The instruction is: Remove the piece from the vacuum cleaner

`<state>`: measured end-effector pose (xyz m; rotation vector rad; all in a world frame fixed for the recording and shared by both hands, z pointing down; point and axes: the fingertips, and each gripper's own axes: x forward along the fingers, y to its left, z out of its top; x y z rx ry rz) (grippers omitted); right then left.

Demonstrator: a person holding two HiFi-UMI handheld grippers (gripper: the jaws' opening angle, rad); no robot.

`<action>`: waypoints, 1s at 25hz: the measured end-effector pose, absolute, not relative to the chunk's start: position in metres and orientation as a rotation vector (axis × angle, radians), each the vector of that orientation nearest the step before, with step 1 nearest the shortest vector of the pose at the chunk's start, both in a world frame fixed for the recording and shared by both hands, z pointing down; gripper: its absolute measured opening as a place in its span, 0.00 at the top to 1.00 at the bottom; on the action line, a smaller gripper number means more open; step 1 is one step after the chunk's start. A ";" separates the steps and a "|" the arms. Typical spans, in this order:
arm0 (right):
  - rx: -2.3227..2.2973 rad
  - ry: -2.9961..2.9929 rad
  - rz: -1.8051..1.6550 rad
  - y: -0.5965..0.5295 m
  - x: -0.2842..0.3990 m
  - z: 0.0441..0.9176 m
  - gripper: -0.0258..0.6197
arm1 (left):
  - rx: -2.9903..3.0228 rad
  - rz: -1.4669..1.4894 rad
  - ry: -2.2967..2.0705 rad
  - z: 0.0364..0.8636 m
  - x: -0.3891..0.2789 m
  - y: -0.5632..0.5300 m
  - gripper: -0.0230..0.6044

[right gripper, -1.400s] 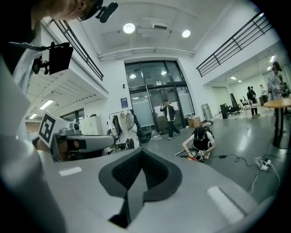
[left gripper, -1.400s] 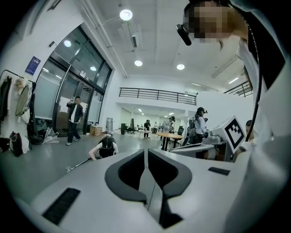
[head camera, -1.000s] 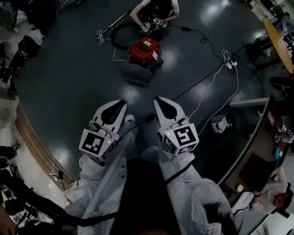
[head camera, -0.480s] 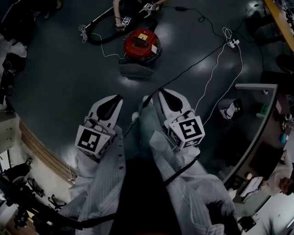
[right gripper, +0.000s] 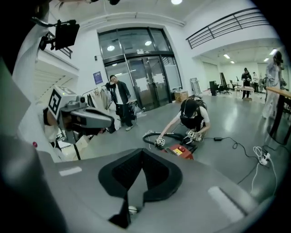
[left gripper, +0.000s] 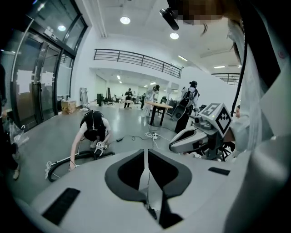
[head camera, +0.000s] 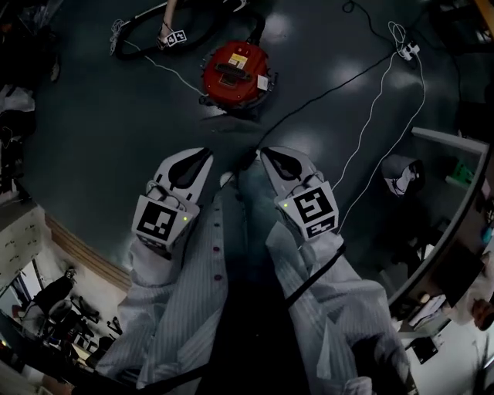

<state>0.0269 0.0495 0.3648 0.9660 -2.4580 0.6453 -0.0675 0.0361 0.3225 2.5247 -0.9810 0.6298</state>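
Since the earlier frames the red vacuum cleaner (head camera: pixel 235 73) had grown slightly larger in the head view. The gap between it and the two claw tips had narrowed. The crouching person (right gripper: pixel 193 118) had slid off the top edge there, leaving only an arm and a marker cube.

The left claw (head camera: pixel 203 153) and right claw (head camera: pixel 267 152) sat side by side at frame centre, pointing up toward the vacuum cleaner but well apart from it. Both had their jaws pressed together with nothing between them, as each claw's own view showed.

The vacuum cleaner stood on the dark floor (head camera: pixel 116 116) in the upper middle. Its black hose (head camera: pixel 147 23) curved away to the upper left.

A bare stretch of floor lay between the claws and the machine. A black cable (head camera: pixel 332 89) crossed it, running from near the claw tips to the upper right. A white cable (head camera: pixel 370 116) ran down from a power strip (head camera: pixel 407 52) at the upper right. A curved counter (head camera: pixel 444 139) closed off the right edge, and a wall base ran along the lower left.
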 end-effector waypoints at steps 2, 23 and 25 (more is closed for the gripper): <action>0.914 -2.429 0.620 0.036 0.017 0.398 0.96 | 2.538 0.696 -0.945 0.358 -0.070 0.013 0.92; 0.992 -2.192 0.771 -0.145 0.004 0.700 0.71 | 2.658 1.532 -0.230 0.743 -0.082 -0.014 0.62; 0.910 -2.198 0.687 -0.157 -0.005 0.709 0.68 | 2.658 1.571 -0.186 0.759 -0.082 -0.016 0.61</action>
